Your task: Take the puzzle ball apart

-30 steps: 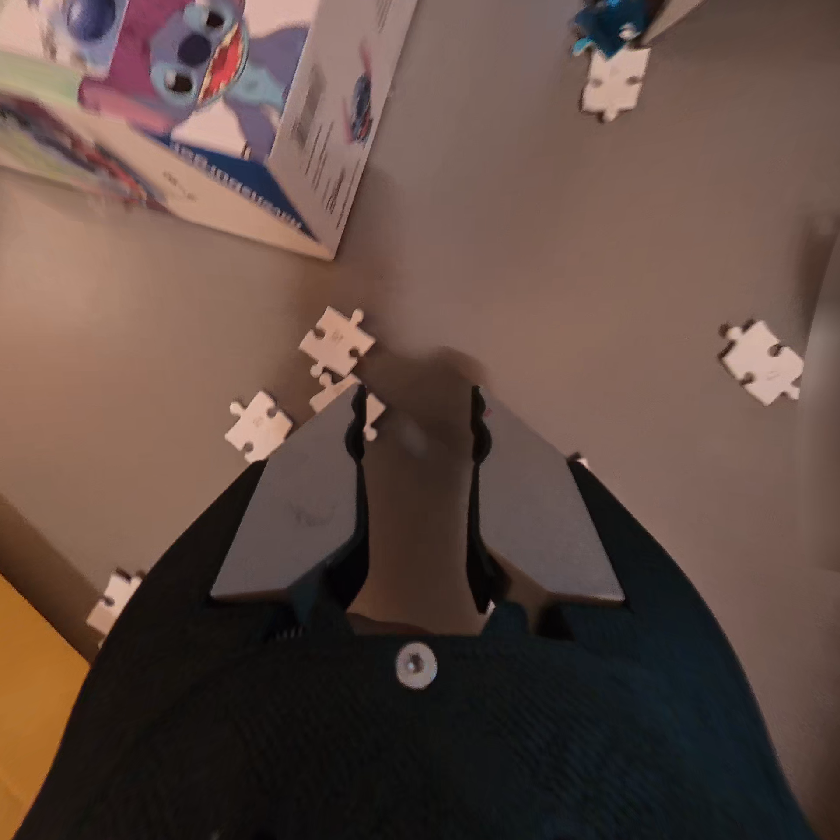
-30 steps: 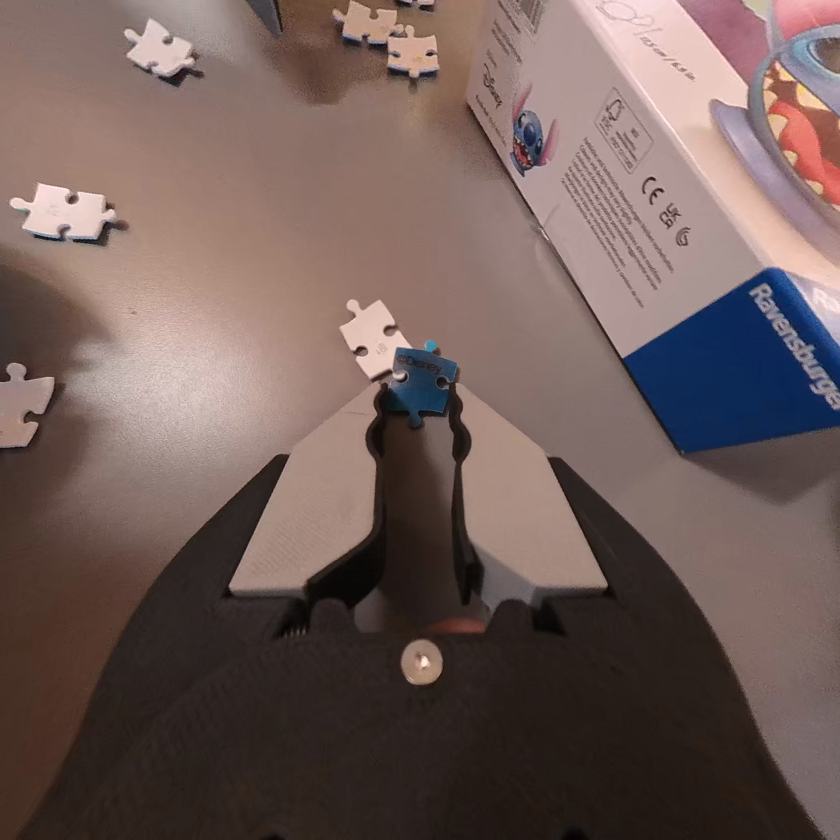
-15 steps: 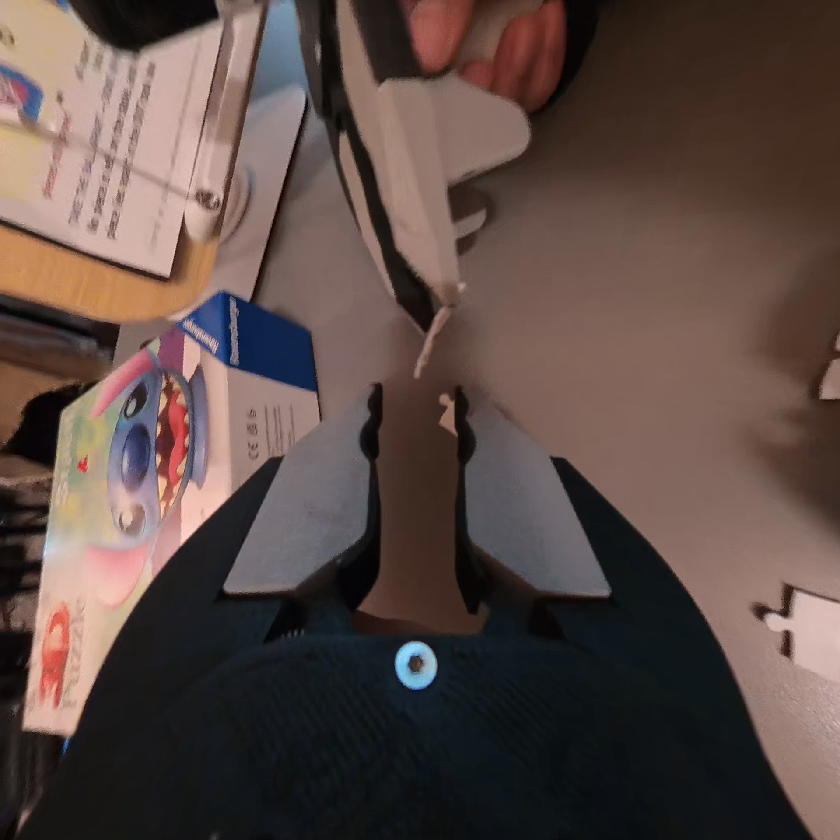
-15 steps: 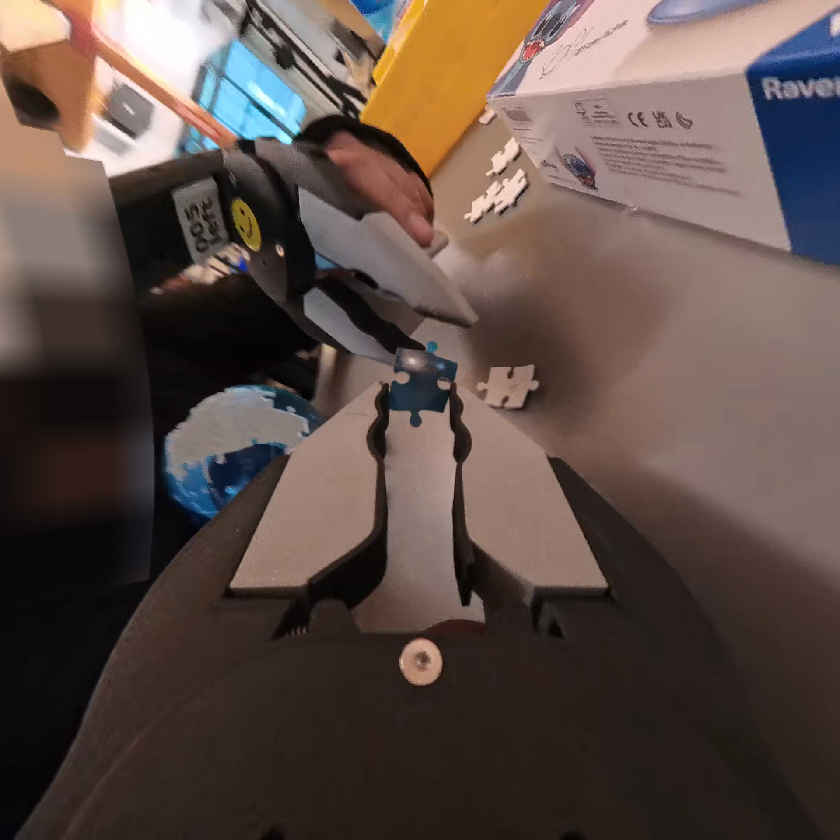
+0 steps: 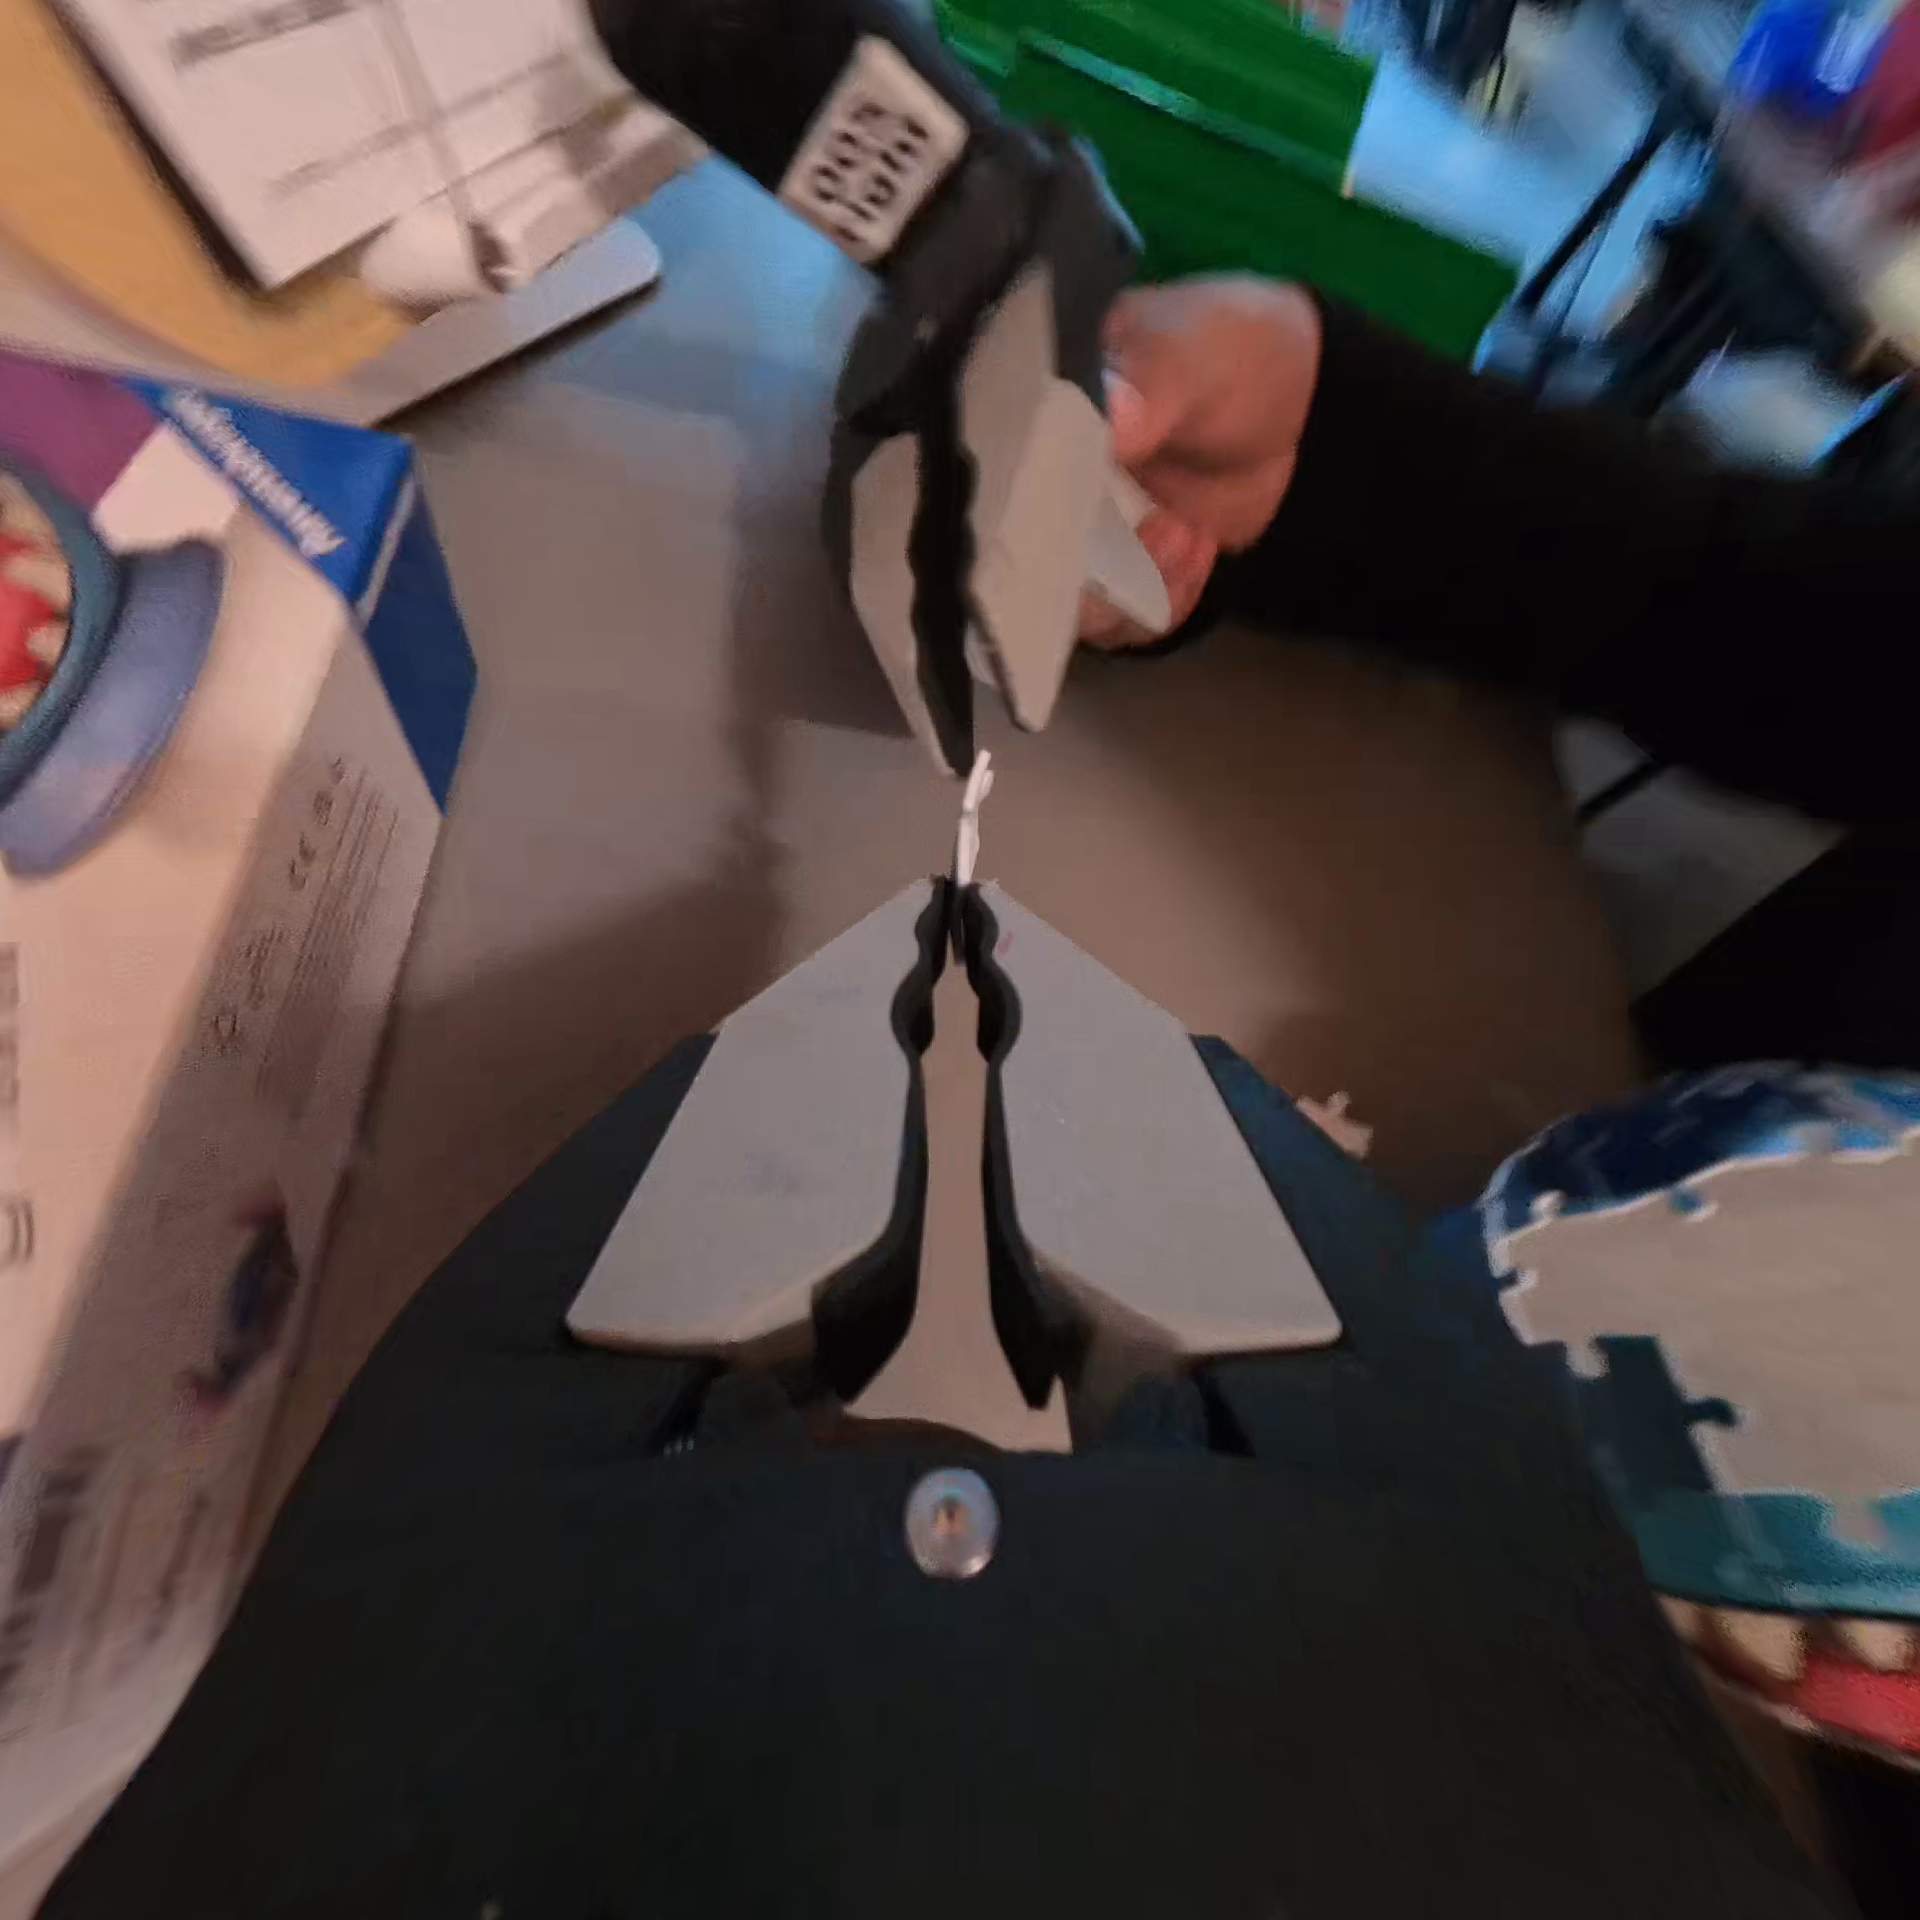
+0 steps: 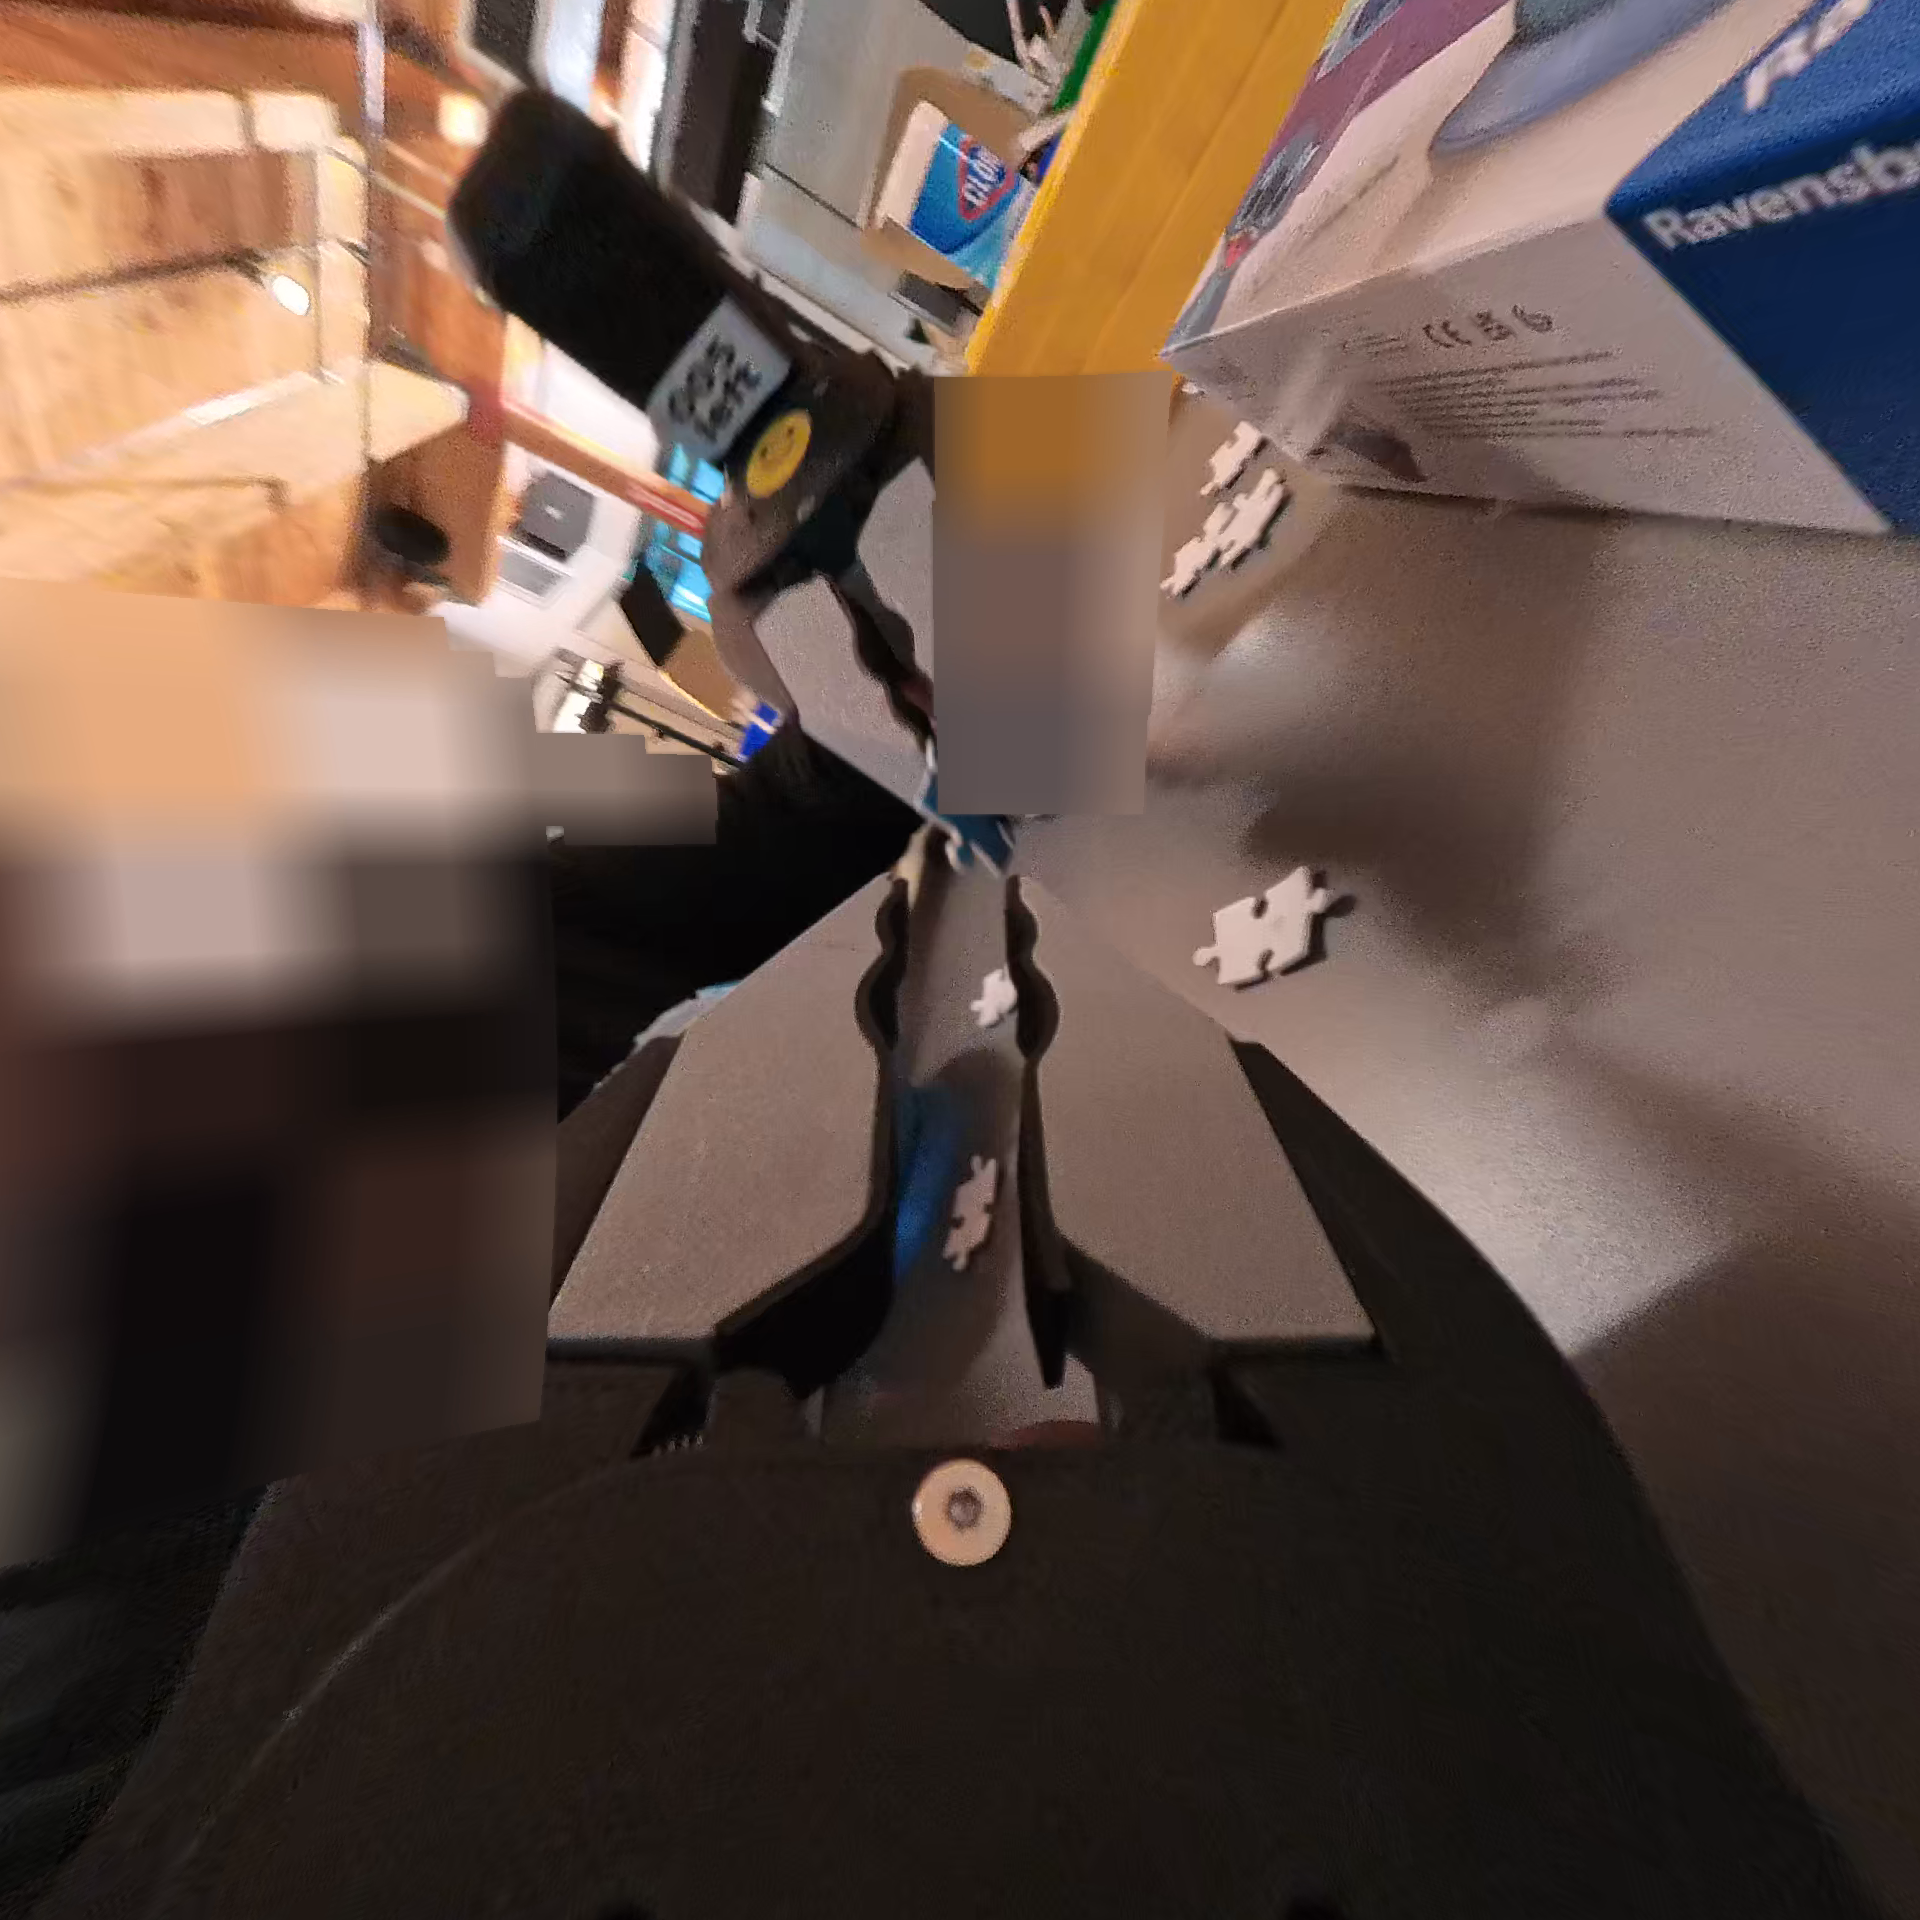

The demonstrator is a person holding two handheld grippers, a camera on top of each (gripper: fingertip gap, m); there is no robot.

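Handover step, judged: puzzle piece passes between grippers above desk.

Left hand-held gripper: tips pinched together on piece's near edge.

Right hand-held gripper: jaws slightly apart, blue piece at tips; whether gripped, cannot tell.

Advice: release only once other grip is firm; pull straight.

Both raised, tip to tip, level.

Puzzle ball lies near desk's near right edge, partly dismantled.

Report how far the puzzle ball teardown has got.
Done: the puzzle ball is already opened, its white inside showing, and loose pieces lie on the table. In hand: one puzzle piece sits between the grippers. The left gripper pinches it, and the right gripper is at its far end, grip unclear. Left: much of the ball is still joined.
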